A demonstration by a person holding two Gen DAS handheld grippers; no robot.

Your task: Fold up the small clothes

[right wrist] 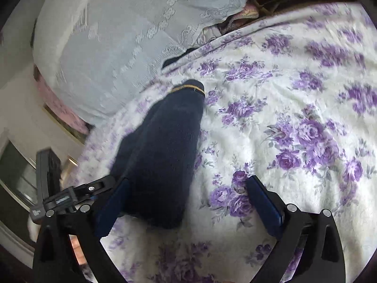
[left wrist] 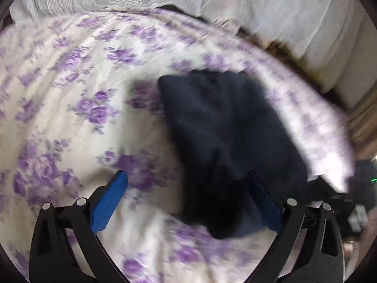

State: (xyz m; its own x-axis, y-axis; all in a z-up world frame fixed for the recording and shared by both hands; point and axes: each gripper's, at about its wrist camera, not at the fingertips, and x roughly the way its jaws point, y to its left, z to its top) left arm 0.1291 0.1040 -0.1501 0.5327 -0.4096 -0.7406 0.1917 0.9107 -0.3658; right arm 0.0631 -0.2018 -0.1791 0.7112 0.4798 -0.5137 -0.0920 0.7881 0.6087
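A small dark navy garment (left wrist: 226, 136) lies folded on a white bedspread with purple flowers (left wrist: 77, 99). In the right wrist view the garment (right wrist: 162, 155) is a long narrow bundle with a thin gold-trimmed end pointing away. My left gripper (left wrist: 187, 184) is open, its blue pads wide apart; the garment's near end lies by the right pad. My right gripper (right wrist: 187, 188) is open; the garment's near end lies between the fingers, against the left pad (right wrist: 113, 210). Neither gripper holds anything.
A pale grey embroidered pillow (right wrist: 113, 35) lies at the bed's head, also in the left wrist view (left wrist: 271, 7). The bed edge runs at the left in the right wrist view, with the floor (right wrist: 18, 174) below. The left gripper's black body (right wrist: 51, 188) shows there.
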